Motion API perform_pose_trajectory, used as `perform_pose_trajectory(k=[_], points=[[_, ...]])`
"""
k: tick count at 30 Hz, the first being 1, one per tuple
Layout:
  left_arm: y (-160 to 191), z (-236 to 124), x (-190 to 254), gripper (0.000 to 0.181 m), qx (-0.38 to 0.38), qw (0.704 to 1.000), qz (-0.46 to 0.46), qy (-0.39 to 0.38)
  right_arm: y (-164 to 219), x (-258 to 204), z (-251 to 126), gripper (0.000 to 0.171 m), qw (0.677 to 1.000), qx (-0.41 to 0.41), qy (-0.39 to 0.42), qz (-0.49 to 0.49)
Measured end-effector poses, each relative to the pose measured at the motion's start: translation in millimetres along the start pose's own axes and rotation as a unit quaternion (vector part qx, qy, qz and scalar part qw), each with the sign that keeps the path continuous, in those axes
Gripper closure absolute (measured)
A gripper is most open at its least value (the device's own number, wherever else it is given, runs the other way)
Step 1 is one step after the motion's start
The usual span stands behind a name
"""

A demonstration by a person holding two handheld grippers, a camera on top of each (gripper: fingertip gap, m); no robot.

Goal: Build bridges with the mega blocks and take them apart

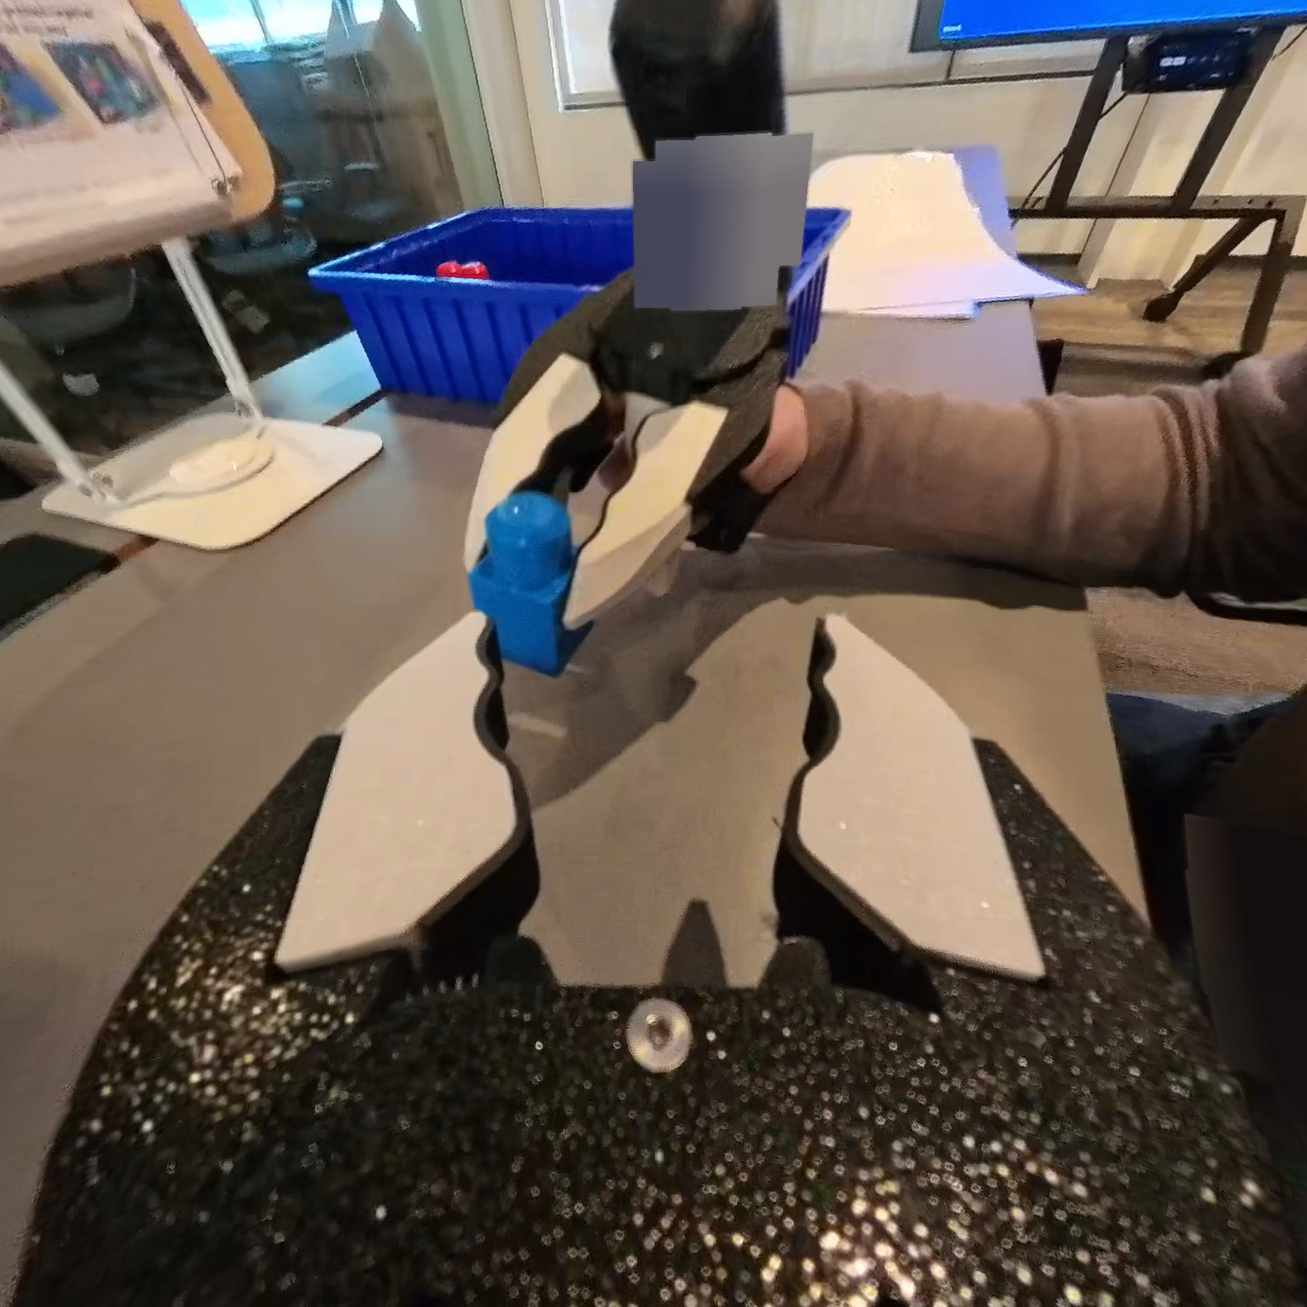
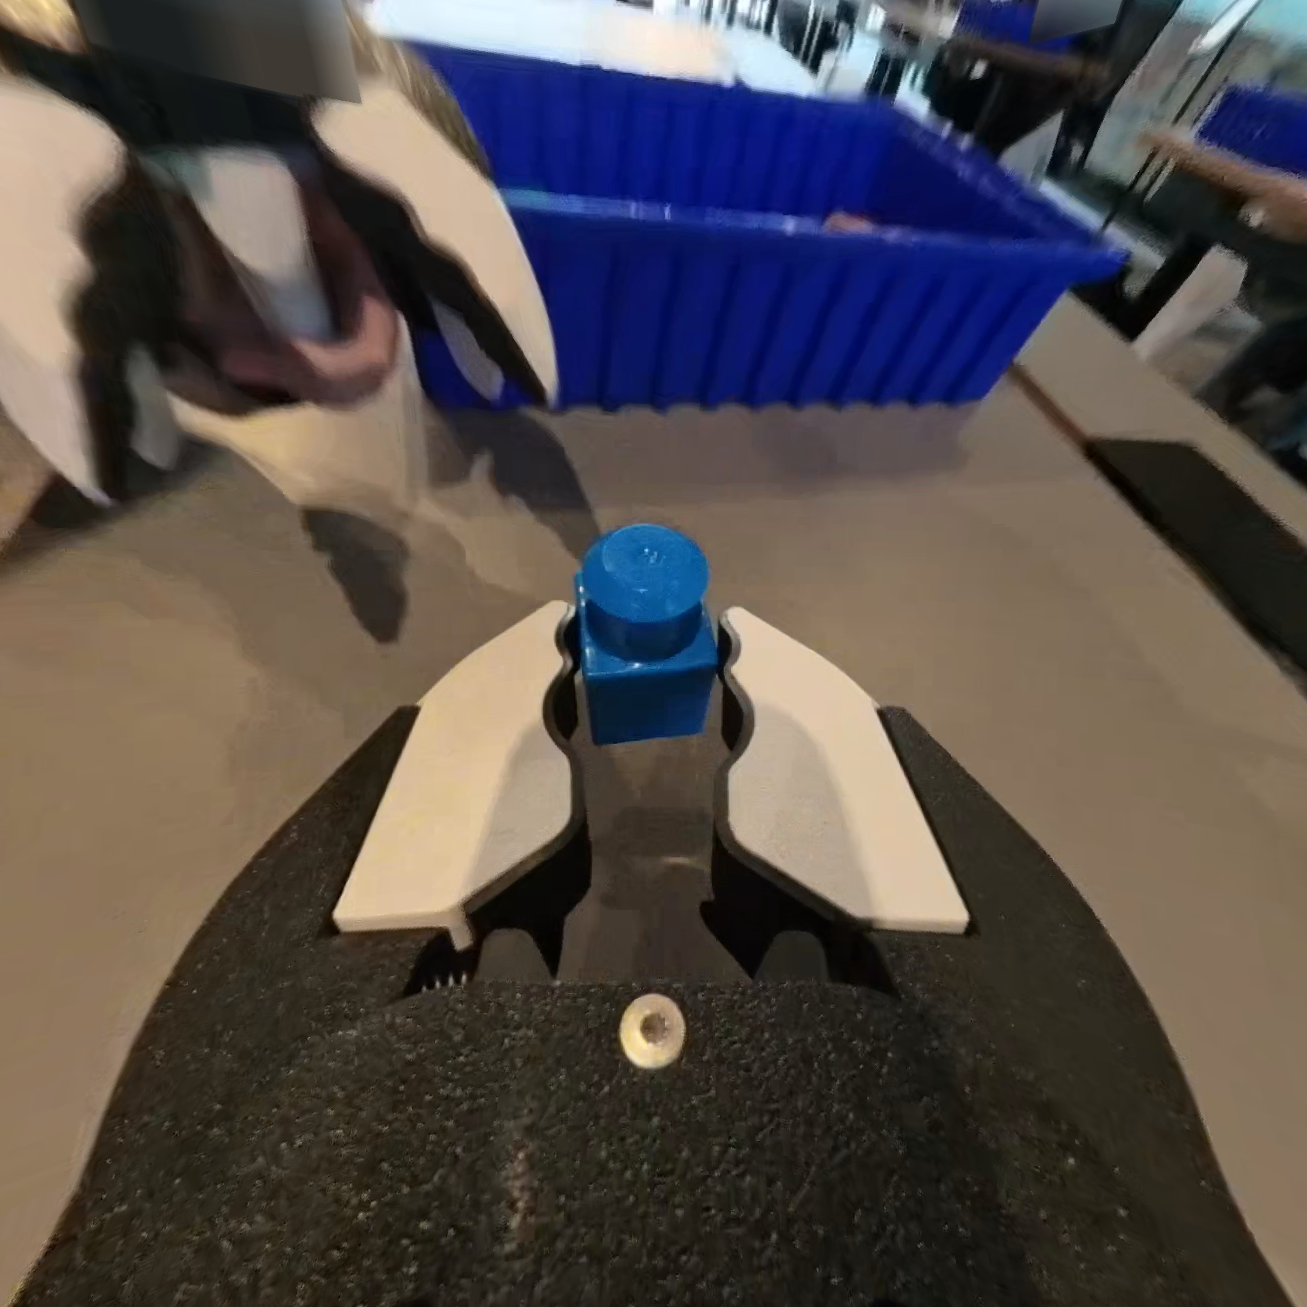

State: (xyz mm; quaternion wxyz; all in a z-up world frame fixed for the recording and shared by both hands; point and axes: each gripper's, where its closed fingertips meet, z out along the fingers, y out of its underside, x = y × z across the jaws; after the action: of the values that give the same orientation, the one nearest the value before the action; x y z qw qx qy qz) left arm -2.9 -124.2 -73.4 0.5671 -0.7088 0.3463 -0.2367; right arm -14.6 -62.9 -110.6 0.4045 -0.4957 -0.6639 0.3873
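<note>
While our right claw (image 2: pixel 645 654) clamps a single-stud blue block (image 2: pixel 645 672) between its 2 white fingertips (image 2: pixel 764 658), the block hangs clear above the grey desk (image 2: pixel 919 636), stud pointing up and slightly tilted. From the left wrist view we see the same blue block (image 1: pixel 527 594) pinched at the tip of the right claw (image 1: pixel 532 576), which reaches in from the right and angles downward, held by a hand (image 1: pixel 778 438) in a brown sleeve (image 1: pixel 1025 481).

Our left claw (image 1: pixel 654 629) stands apart, its 2 white fingers (image 1: pixel 424 778) spread wide with only bare desk (image 1: pixel 177 707) between them. The tip of its left finger sits just beside the lower edge of the block; we cannot tell whether they touch. In the right wrist view the left claw (image 2: pixel 318 424) shows at upper left, heavily blurred, raised above the desk and apart from the block.

Behind the block, a blue ribbed plastic bin (image 1: pixel 495 332) sits on the desk, with a red piece (image 1: pixel 463 269) showing over its near rim. The same bin (image 2: pixel 778 318) fills the upper middle of the right wrist view. To the left of the bin, a white sign stand (image 1: pixel 212 488) rests on the desk with a printed sheet (image 1: pixel 92 120) above it. White sheets (image 1: pixel 912 233) lie at the far right end of the desk. Beyond it, a screen (image 1: pixel 1103 21) on a dark metal frame stands on the floor.
</note>
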Motion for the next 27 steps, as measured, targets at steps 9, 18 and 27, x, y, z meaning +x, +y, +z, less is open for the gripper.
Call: perform_pose_trajectory(k=[9, 18, 27], points=[[1, -66, -4, 0.107, -0.002, 0.997, -0.023, -0.07, 33, -11, 42, 0.134, 0.996, -0.068, -0.048, -0.012], [-33, -171, -97, 0.118, -0.076, 0.964, -0.01, -0.254, 14, -2, 21, 0.097, 1.0, 0.007, -0.014, 0.002], [82, -180, -188, 0.124, -0.359, 0.88, -0.185, -0.248, -5, 38, -12, 0.102, 0.966, 0.107, 0.21, -0.107]])
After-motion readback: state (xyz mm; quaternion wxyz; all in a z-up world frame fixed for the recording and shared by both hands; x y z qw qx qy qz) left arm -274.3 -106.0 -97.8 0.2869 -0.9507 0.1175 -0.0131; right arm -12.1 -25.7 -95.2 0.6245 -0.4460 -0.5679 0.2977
